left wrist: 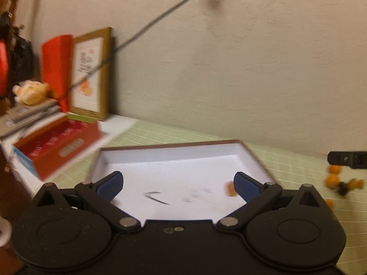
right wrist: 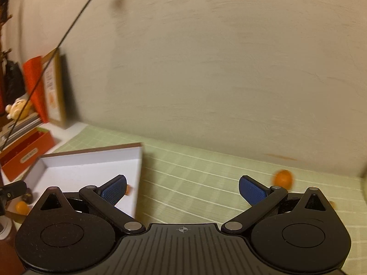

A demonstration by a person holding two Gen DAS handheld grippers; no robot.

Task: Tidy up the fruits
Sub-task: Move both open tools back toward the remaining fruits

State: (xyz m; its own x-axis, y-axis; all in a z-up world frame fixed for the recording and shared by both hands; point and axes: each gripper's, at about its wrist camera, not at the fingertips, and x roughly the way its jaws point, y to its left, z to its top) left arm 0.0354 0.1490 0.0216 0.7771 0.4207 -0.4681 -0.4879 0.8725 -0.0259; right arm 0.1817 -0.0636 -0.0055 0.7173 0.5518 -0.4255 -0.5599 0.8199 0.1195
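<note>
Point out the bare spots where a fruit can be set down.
Most of the white box floor is bare, apart from one orange fruit near its right wall. The green cloth between box and lone orange is free. Crowded: the fruit cluster right of the box.

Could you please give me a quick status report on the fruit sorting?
Both tongs open and empty: left tongs, right tongs. White box holds one small orange fruit. Another orange fruit loose on the green mat. Nothing in the way.
</note>
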